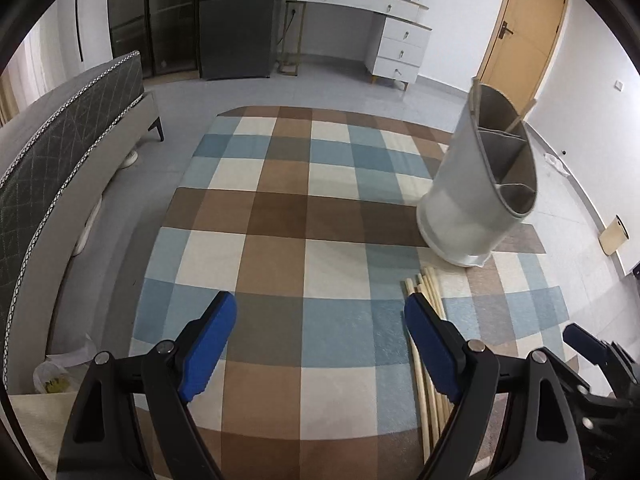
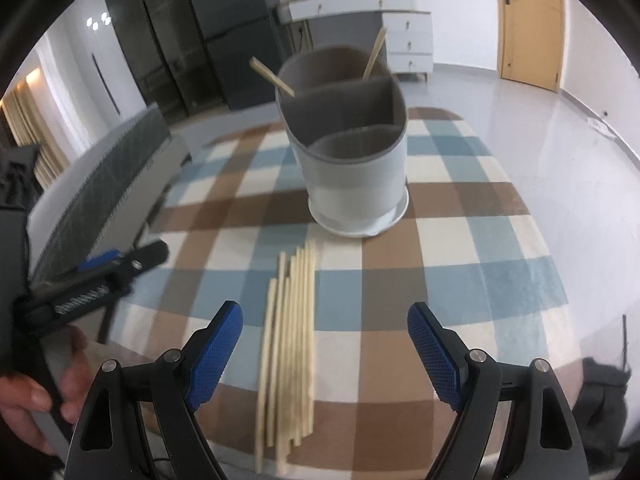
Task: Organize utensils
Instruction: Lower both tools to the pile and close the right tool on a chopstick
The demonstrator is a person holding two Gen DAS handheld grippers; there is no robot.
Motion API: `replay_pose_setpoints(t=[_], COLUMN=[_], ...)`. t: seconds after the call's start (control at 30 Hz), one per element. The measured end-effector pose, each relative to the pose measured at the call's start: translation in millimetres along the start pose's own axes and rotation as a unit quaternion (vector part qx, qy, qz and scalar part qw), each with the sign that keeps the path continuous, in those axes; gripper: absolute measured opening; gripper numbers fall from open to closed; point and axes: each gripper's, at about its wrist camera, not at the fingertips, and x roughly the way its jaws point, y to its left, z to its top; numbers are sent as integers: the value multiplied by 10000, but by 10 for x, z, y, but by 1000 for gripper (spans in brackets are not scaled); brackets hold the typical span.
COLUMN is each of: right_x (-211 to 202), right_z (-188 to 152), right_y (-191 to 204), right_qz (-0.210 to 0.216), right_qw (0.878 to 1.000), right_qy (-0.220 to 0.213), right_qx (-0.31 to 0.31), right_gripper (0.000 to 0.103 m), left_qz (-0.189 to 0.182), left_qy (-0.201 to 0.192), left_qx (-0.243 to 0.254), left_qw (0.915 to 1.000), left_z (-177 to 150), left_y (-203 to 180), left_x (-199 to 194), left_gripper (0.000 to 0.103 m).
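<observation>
Several wooden chopsticks (image 2: 288, 340) lie side by side on the checked tablecloth (image 2: 460, 240). My right gripper (image 2: 325, 312) is open over them, and they run between its blue pads (image 2: 218, 356), left of the middle, untouched. Behind them stands a grey three-compartment utensil holder (image 2: 352, 160) with two chopsticks (image 2: 374, 56) leaning in its rear compartment. My left gripper (image 1: 320, 312) is open over bare cloth. The chopstick ends (image 1: 424, 284) show just past its right finger, and the holder (image 1: 472, 184) is at its far right.
A grey padded bed (image 1: 72, 128) runs along the table's left side. A dark fridge (image 1: 236, 20), a white dresser (image 1: 400, 40) and a wooden door (image 1: 520, 36) stand at the back. A hand (image 2: 36, 396) holds the left gripper (image 2: 120, 264).
</observation>
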Motion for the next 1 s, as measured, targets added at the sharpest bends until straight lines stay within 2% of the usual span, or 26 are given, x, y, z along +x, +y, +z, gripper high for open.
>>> replay_pose_setpoints(t=[0.1,0.17,0.23,0.3,0.43,0.5,0.53,0.67,0.87,1.0], right_x=[245,420,596,736,973,1040,1072,1135,1100,1074], right_z=[108,167,214,240,274,278,277,257,198,207], right_y=[4,1,-6,-4,45,64,63,59,163,181], right_qz=[-68,-138,-151,-146,-264,-397,-455,-393,-611,-583], right_qw=[9995,9988,9979,9973,9949,9936,9930,9917,9883,9890], right_qy=[231,373,537,653,818,857,888,1063,1023,986], right_qx=[-181,-288,-315,-316,-521,-617,-636,-601,-953,-932], right_gripper=[83,81,75,74,66,63,58,50,48,46], left_qz=[-69,52,90,130,212,221,218,257,196,213], left_qy=[109,82,120,226,364,406,417,483,766,756], left_qx=[-161,-169,-219,-271,-329,-447,-501,-632,-778,-818], left_qw=[9998,9998,9996,9993,9986,9979,9976,9965,9938,9935], left_z=[58,83,83,76,72,82,87,88,51,50], left_y=[40,56,83,107,137,187,209,268,301,318], left_x=[49,59,88,146,227,241,246,293,396,390], left_gripper=[82,82,82,82,82,82,82,82,82,82])
